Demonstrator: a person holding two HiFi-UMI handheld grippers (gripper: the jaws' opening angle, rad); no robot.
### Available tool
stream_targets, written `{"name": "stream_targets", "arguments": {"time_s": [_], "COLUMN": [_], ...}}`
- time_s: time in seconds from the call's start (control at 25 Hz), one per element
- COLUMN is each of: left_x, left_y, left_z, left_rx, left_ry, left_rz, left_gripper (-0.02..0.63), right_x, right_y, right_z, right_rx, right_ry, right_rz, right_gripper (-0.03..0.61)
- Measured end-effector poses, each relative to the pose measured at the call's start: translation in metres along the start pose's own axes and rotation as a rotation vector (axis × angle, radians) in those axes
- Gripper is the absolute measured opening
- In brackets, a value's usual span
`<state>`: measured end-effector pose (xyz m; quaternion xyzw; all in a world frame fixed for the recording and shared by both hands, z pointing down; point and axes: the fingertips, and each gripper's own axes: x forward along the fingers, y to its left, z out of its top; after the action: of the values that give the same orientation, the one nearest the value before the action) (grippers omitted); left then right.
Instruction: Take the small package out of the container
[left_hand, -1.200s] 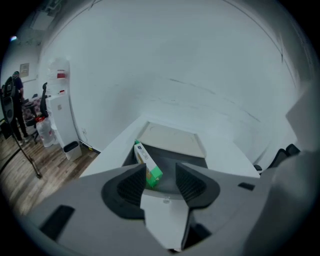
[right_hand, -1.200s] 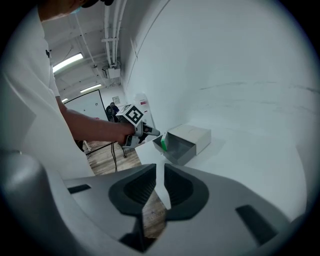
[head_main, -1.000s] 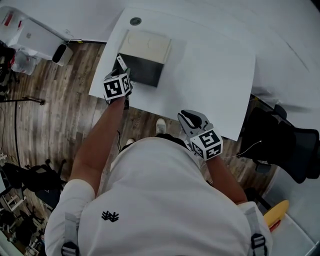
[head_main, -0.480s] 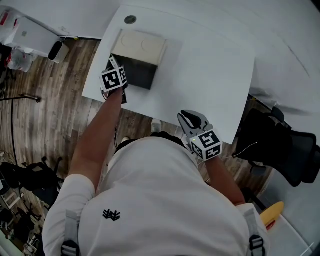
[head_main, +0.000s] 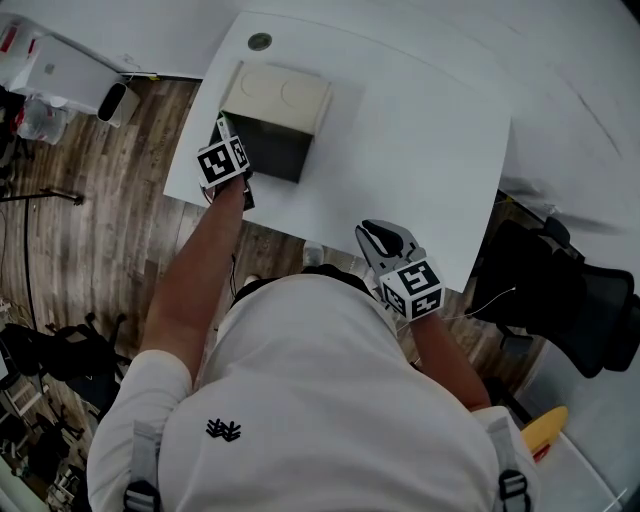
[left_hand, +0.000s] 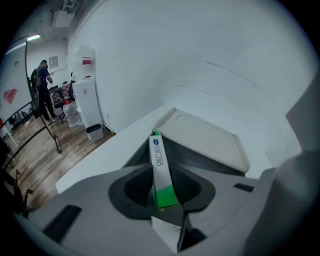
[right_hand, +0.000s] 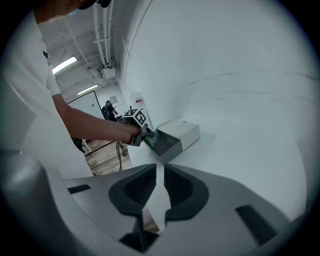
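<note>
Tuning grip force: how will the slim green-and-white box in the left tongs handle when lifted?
The box shows flat faces and crisp edges, so probably stiff, though crushable. It is slim, so likely light. The left tongs, jaws just closed on it, hold only its green end, so it may pivot.

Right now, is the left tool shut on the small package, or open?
Shut on it. In the left gripper view, the left tool presses both sides of the small package; its jaws have just been closing.
</note>
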<state>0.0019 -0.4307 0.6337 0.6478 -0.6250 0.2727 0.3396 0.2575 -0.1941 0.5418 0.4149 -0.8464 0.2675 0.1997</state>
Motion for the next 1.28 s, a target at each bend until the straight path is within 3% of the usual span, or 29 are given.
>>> {"name": "stream_targets", "arguments": {"time_s": [0.48, 1.0, 1.28], "left_x": [-0.026, -0.097, -0.143], "left_y": [0.002, 0.001, 0.017], "left_z": [0.012, 0.027, 0.020], "left_rx": [-0.047, -0.052, -0.013], "left_ry": [-0.060, -0.169, -0.221], "left_rz": [-0.050, -0.211, -0.313], "left_gripper": [0.098, 0.097, 0.097], "right_x": [0.013, 0.027, 0.038], "right_y": [0.008, 0.056, 0.095], "right_z": [0.009, 0.018, 0.022], "right_rx": [-0.030, -0.094, -0.125], "right_ry": [-0.006, -0.005, -0.015], "right_rz": [0.042, 0.091, 0.098], "right_gripper": [0.049, 0.048, 0.044]}}
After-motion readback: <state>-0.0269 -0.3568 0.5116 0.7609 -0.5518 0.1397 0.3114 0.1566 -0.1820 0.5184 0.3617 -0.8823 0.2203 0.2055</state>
